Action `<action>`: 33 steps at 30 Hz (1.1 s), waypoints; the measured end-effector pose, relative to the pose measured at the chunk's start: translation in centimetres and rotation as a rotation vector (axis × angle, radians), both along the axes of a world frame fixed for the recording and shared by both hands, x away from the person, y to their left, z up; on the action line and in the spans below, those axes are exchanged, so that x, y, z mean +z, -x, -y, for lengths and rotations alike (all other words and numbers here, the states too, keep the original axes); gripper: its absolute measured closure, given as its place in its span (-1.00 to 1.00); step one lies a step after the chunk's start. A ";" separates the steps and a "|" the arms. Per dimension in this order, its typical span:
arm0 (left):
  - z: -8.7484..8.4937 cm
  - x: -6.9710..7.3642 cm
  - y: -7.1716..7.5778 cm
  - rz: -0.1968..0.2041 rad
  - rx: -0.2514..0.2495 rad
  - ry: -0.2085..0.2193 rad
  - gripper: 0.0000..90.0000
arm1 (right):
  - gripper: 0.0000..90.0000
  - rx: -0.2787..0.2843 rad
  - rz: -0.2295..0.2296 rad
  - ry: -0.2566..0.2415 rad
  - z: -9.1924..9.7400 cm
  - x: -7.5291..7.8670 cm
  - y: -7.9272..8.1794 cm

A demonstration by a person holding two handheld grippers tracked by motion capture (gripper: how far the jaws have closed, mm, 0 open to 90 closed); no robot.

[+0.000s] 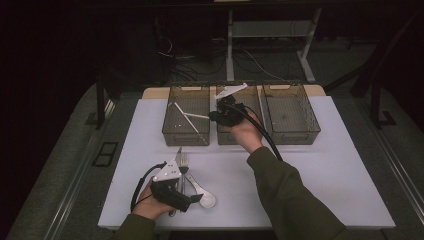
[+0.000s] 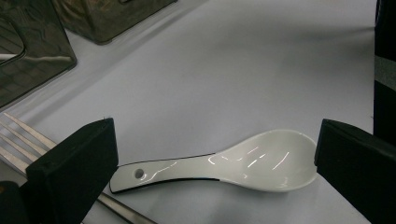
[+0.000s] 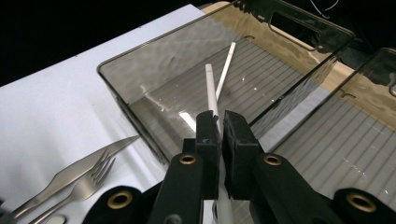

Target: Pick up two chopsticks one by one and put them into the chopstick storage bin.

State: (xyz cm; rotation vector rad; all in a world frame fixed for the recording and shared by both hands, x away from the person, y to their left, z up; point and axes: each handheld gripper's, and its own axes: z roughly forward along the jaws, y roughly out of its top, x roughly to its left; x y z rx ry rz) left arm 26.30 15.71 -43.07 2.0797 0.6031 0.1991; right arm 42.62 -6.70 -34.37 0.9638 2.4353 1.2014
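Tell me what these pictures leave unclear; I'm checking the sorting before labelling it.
- Right gripper, right gripper view: its jaws cover the lower part of the white chopstick they clamp.
- Fork, left gripper view: cut off by the frame edge and the left gripper jaw.
- Right bin, high view: a dark speck inside, too small to identify.

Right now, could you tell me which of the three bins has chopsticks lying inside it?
The leftmost bin: a white chopstick lies on its floor, while the middle bin and rightmost bin hold none.
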 end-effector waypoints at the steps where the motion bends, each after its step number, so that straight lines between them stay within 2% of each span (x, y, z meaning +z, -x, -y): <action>1: 0.0 0.0 0.0 0.000 -0.001 -0.001 -1.00 | 0.90 0.000 -0.005 0.001 -0.3 -0.1 -0.2; 10: 0.0 0.0 0.0 -0.006 0.004 0.014 -1.00 | 0.90 -0.020 -0.022 0.050 -2.8 -0.7 -2.0; 26: 0.0 0.0 0.0 -0.003 0.001 0.018 -1.00 | 0.90 -0.065 -0.047 0.078 -6.1 -2.2 -4.8; 30: 0.0 0.0 0.0 -0.006 0.001 0.020 -1.00 | 0.90 -0.071 -0.064 0.086 -6.6 -2.9 -5.0; 33: 0.1 0.0 0.0 -0.006 0.002 0.022 -1.00 | 0.89 -0.052 -0.094 0.095 -6.7 -3.5 -5.2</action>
